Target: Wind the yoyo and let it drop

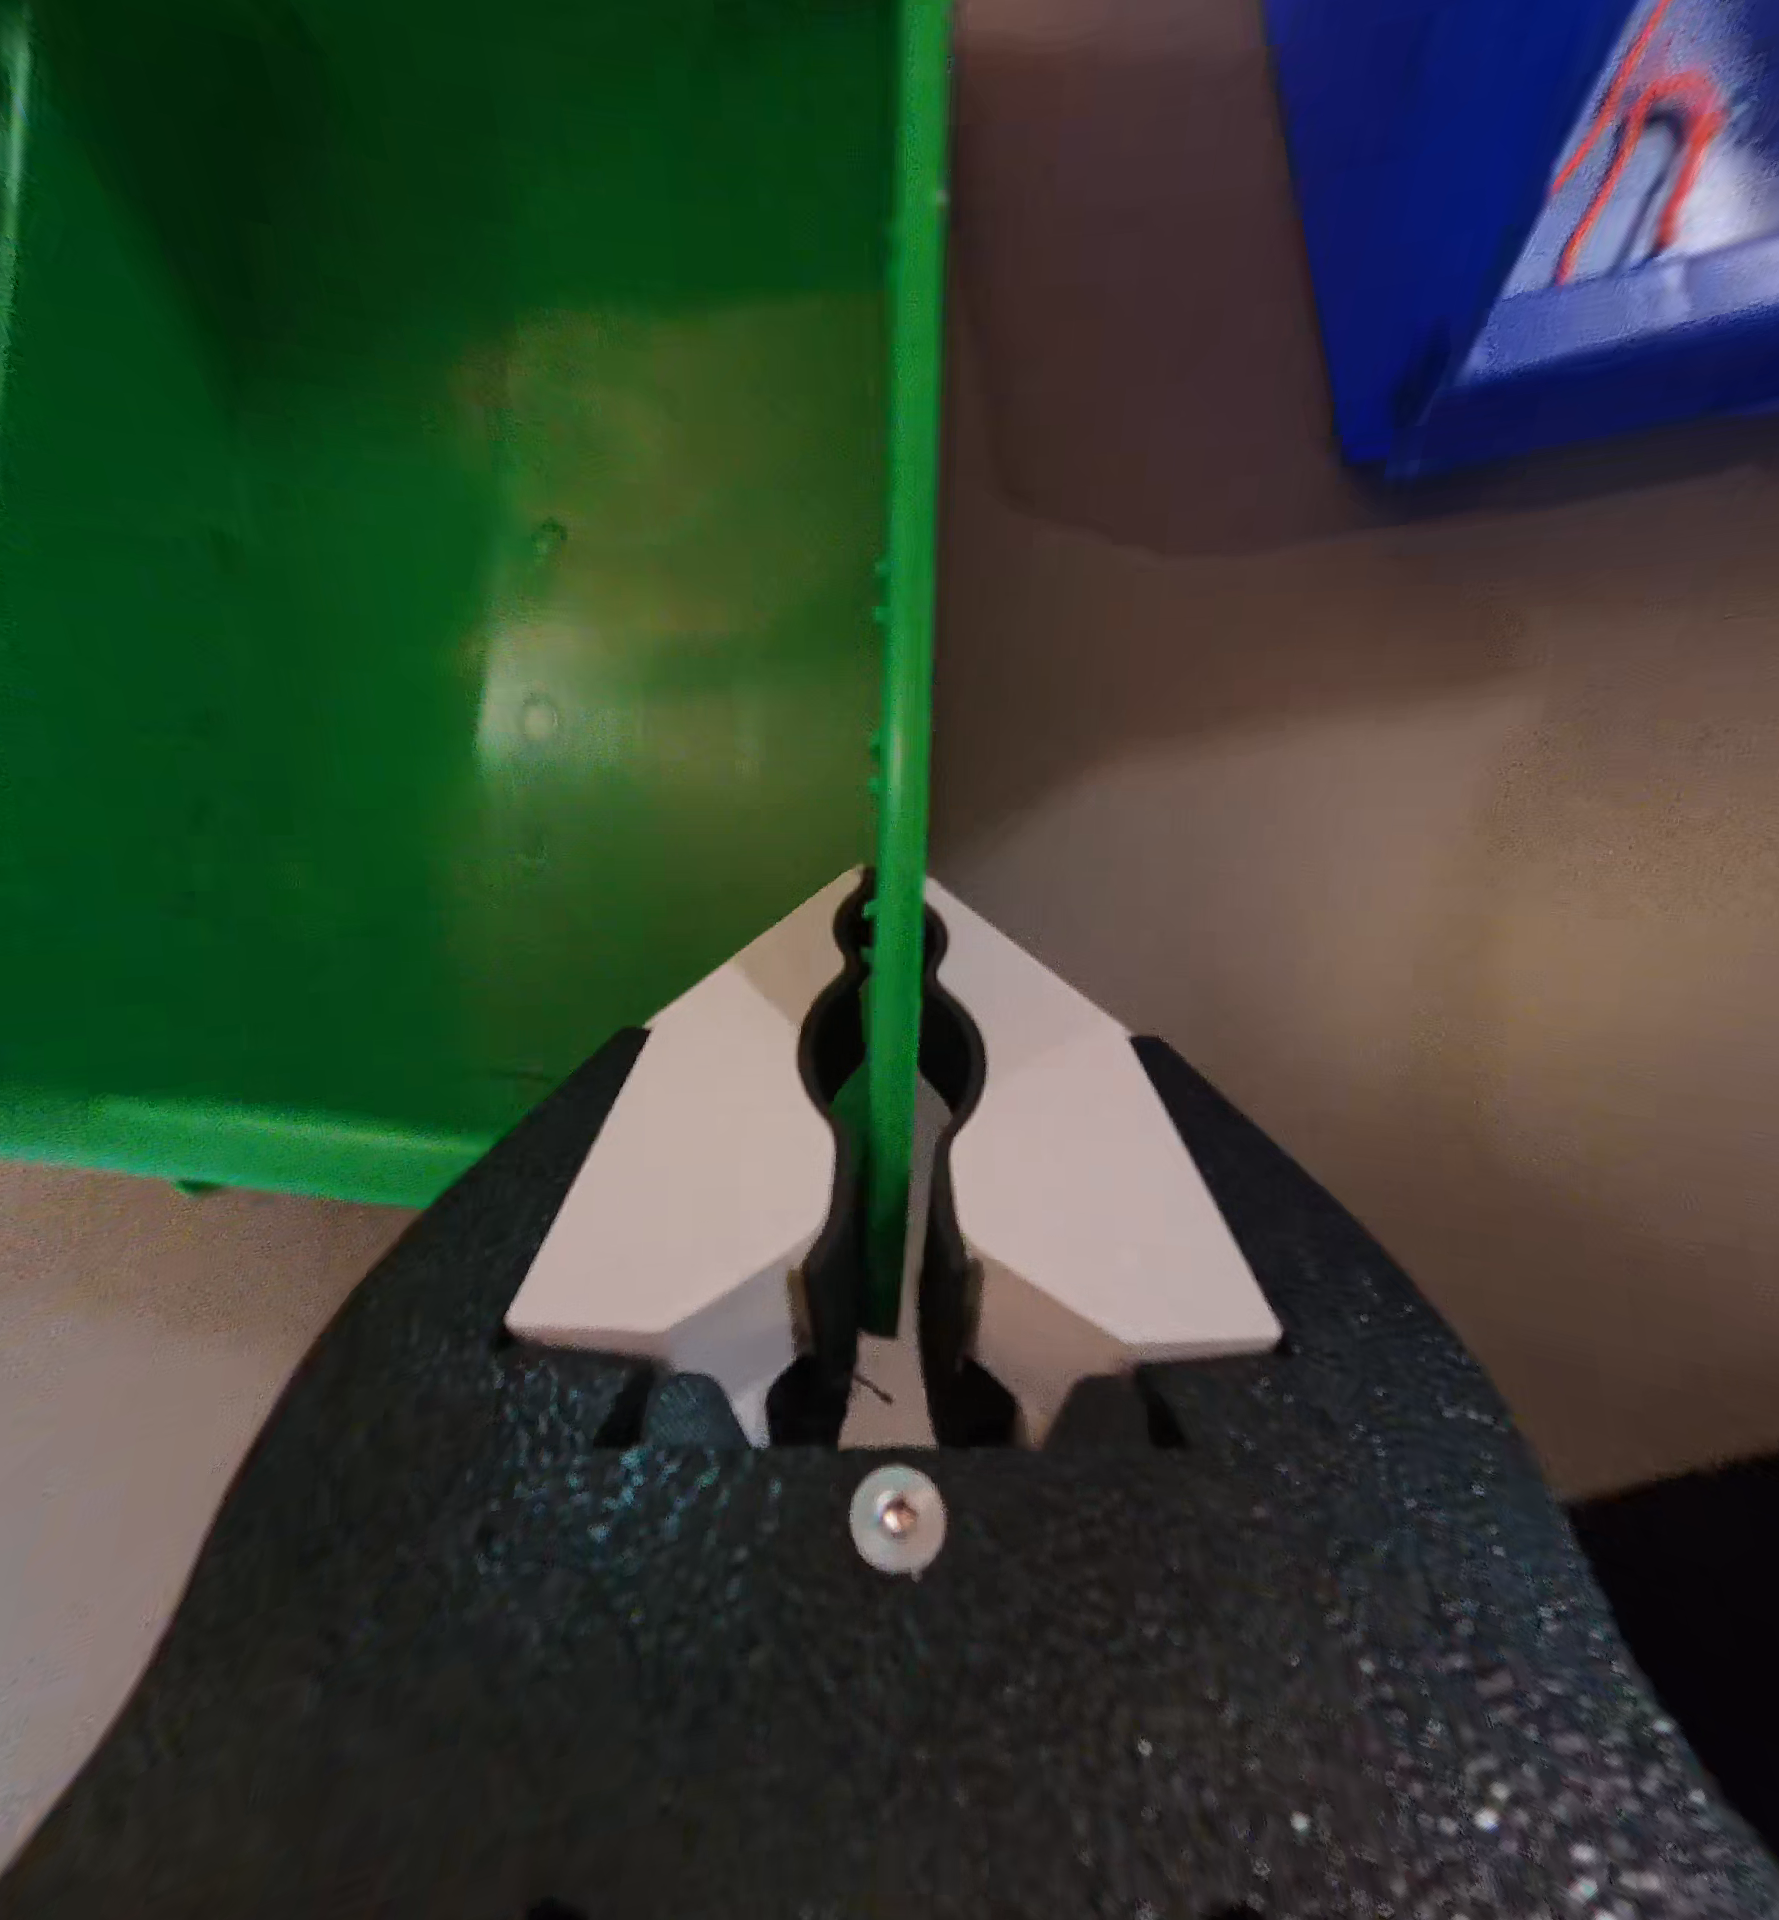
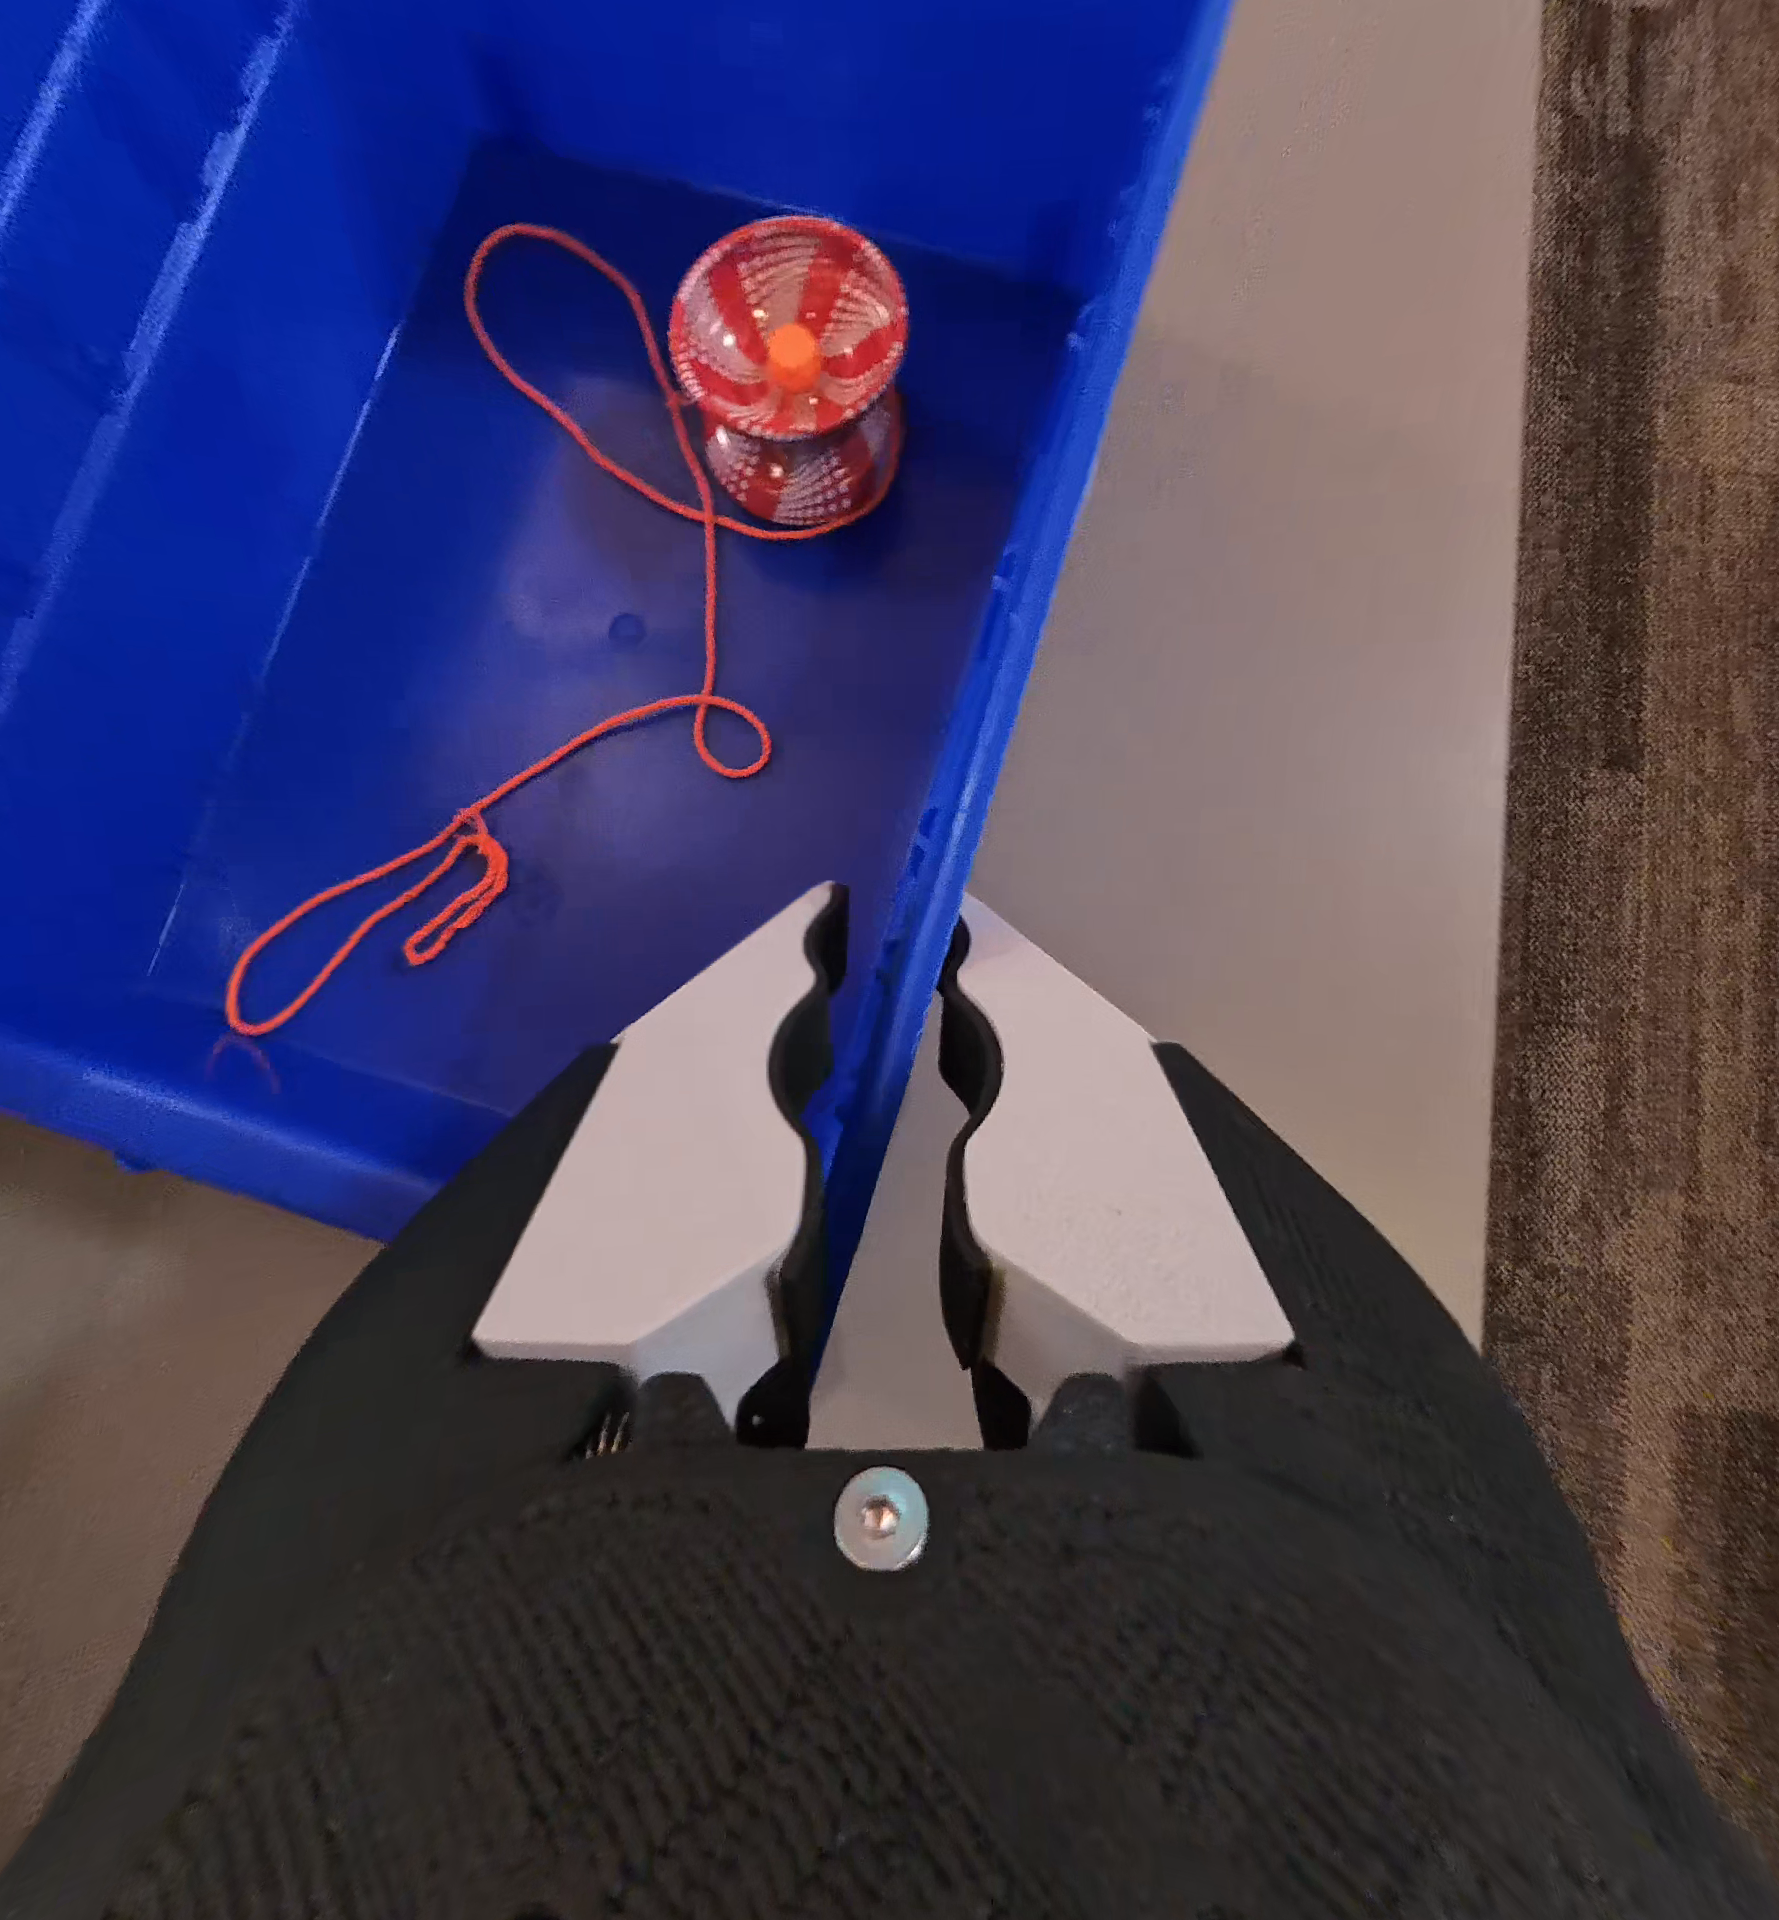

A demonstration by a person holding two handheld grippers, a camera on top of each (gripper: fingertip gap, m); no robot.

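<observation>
1. left tool (image 1: 890, 935) clamped on the right wall of an empty green bin (image 1: 397, 623); right tool (image 2: 890, 935) narrow, straddling the right wall of the blue bin (image 2: 1061, 582), seemingly not squeezing.
2. best to free the right tool, dip into the bin and pinch the string (image 2: 708, 582) near its loop.
3. yoyo (image 2: 789, 364) on one face at the far end of the blue bin floor: red-and-white swirl, orange hub, string fully unwound in loose curls.
</observation>
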